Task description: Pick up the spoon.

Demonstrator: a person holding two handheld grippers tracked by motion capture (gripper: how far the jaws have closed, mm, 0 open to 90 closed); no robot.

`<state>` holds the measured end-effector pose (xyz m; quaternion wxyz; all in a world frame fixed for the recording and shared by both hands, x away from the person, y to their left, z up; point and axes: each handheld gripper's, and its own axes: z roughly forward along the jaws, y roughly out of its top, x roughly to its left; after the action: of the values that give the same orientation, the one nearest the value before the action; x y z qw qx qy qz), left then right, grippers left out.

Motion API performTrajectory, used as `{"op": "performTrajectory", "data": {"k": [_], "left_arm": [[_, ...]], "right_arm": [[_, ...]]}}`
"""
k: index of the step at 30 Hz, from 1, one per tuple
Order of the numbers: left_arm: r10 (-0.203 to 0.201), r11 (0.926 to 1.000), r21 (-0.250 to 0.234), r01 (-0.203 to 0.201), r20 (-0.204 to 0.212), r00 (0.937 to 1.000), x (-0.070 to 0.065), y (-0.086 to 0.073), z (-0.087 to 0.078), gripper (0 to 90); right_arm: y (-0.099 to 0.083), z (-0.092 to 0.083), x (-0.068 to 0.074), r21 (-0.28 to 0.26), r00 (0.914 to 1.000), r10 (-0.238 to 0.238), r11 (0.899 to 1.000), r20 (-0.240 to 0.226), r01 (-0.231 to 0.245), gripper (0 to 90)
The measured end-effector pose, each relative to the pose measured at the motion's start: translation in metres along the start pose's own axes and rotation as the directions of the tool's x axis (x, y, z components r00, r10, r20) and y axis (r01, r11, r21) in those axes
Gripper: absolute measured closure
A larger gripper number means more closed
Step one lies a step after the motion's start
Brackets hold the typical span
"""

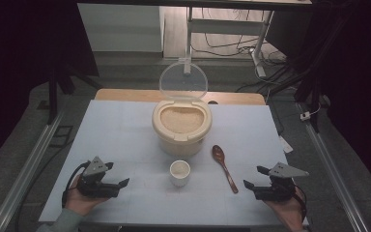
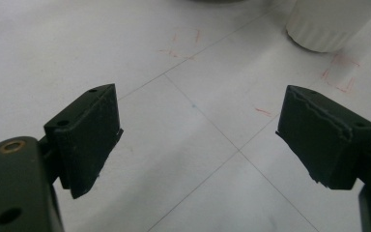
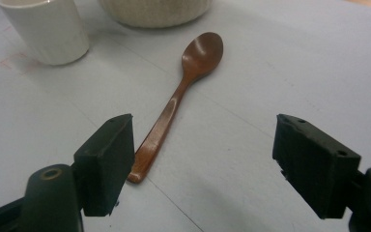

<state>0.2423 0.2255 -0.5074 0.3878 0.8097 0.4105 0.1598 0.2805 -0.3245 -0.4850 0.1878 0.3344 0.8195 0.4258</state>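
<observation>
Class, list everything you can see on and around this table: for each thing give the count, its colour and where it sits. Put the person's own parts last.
Table: one, pale blue-white top, centre of the high view.
Rice container: one, cream, back centre of the table, filled with pale grains.
Lid: one, clear, standing open behind the container.
Cup: one, white, in front of the container.
Spoon: one, brown wood, lying right of the cup.
Desk frame: one, grey, on the floor beyond the table.
Left claw: one, black, front left, jaws open and empty.
Right claw: one, black, front right, jaws open, near the spoon's handle.
</observation>
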Motion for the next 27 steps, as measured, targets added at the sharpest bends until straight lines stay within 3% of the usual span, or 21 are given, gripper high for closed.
{"op": "performTrajectory", "data": {"k": [19,27], "left_arm": [[0.004,1.0,0.002,-0.004,-0.017,0.9998,0.0,-0.001,-0.002,15.0],[-0.002,1.0,0.007,0.002,-0.022,0.9998,0.0,-0.003,-0.001,14.9]], "right_arm": [[0.003,0.0,0.002,0.01,0.9998,0.014,1.0,-0.011,-0.014,26.2],[0.016,-0.002,0.006,0.048,0.9998,0.017,0.999,0.0,-0.017,26.8]]}}
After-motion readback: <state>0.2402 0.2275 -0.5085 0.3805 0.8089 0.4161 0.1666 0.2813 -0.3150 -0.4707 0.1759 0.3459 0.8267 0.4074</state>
